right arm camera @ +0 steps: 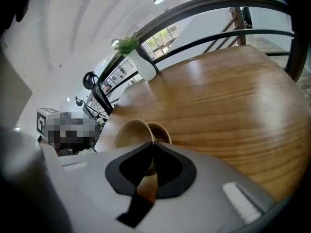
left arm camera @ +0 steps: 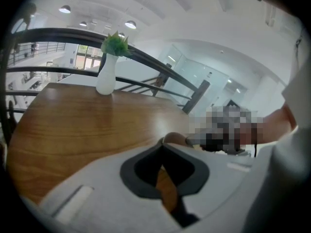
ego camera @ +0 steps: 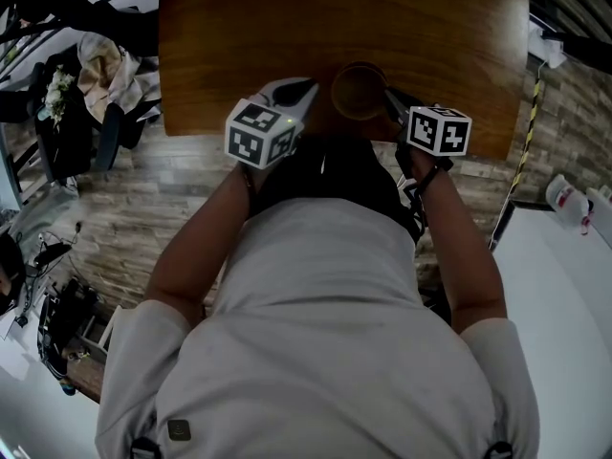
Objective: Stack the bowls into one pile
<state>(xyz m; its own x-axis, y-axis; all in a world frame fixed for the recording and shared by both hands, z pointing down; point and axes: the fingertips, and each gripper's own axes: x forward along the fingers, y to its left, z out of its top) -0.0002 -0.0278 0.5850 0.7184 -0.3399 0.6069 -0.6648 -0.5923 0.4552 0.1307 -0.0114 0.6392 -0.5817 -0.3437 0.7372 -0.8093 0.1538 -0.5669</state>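
Two tan wooden bowls show in the right gripper view, a nearer one [right arm camera: 132, 131] and a smaller-looking one [right arm camera: 162, 132] just behind it. From the head they read as one round brown shape, the bowls [ego camera: 359, 92], near the wooden table's [ego camera: 239, 36] front edge. My right gripper [ego camera: 393, 103] sits at their right rim, and its jaws are shut on the nearer bowl's wall [right arm camera: 152, 141]. My left gripper [ego camera: 290, 97] is shut on nothing, just left of the bowls and apart from them. In its own view the left gripper [left arm camera: 163, 143] sees one bowl's rim [left arm camera: 176, 138] past its tips.
A white vase [left arm camera: 106, 74] with green leaves [right arm camera: 129, 45] stands at the table's far edge, before a dark metal railing [left arm camera: 146, 57]. The floor [ego camera: 115, 208] below is wood-patterned, with clutter [ego camera: 100, 79] at the left. A white surface [ego camera: 564, 285] lies to the right.
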